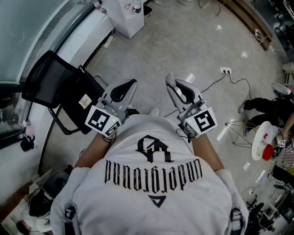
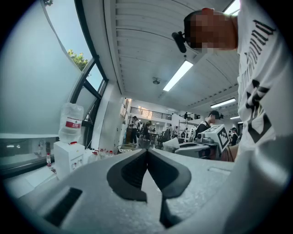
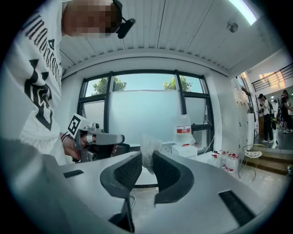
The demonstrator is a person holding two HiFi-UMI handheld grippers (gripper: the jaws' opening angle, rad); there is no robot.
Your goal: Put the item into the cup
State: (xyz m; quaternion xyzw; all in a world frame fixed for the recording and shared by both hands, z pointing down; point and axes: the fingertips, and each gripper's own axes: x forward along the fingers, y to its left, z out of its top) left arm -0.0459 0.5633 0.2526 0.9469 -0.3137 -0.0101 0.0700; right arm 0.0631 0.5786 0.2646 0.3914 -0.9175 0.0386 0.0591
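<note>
Both grippers are held level in front of a person in a white printed T-shirt (image 1: 151, 183), above a grey floor. In the right gripper view my right gripper (image 3: 147, 157) is shut on a small crumpled piece of clear plastic (image 3: 147, 148) that sticks up between the dark ribbed pads (image 3: 128, 171). My left gripper (image 2: 147, 151) is shut, its pads meeting with nothing between them. In the head view the left gripper (image 1: 134, 83) and right gripper (image 1: 169, 79) point away from the body, side by side and apart. No cup shows in any view.
A black folding chair (image 1: 59, 89) stands to the left, close to the left gripper. A white water dispenser (image 1: 128, 13) with its bottle (image 3: 183, 132) stands by the window wall. A power strip (image 1: 225, 70) and cables lie on the floor at right. People stand far back (image 2: 137, 130).
</note>
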